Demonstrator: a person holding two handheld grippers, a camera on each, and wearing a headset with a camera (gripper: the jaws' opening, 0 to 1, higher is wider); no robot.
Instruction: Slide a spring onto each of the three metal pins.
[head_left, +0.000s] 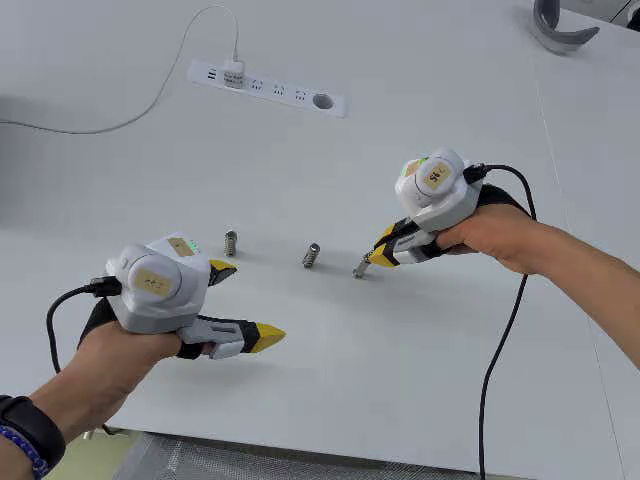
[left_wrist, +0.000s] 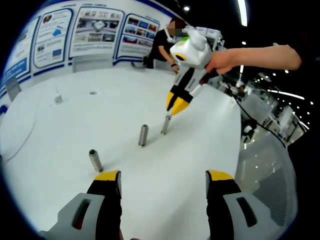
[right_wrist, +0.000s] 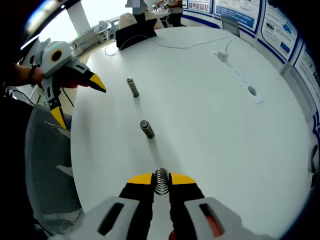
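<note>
Spring clamped between yellow tips of right gripper, lower end at table. Left gripper spread wide, gripping nothing, short of leftmost pin.

A white tabletop carries a power strip. Blue-edged posters hang behind it. Ceiling strip lights glow.
</note>
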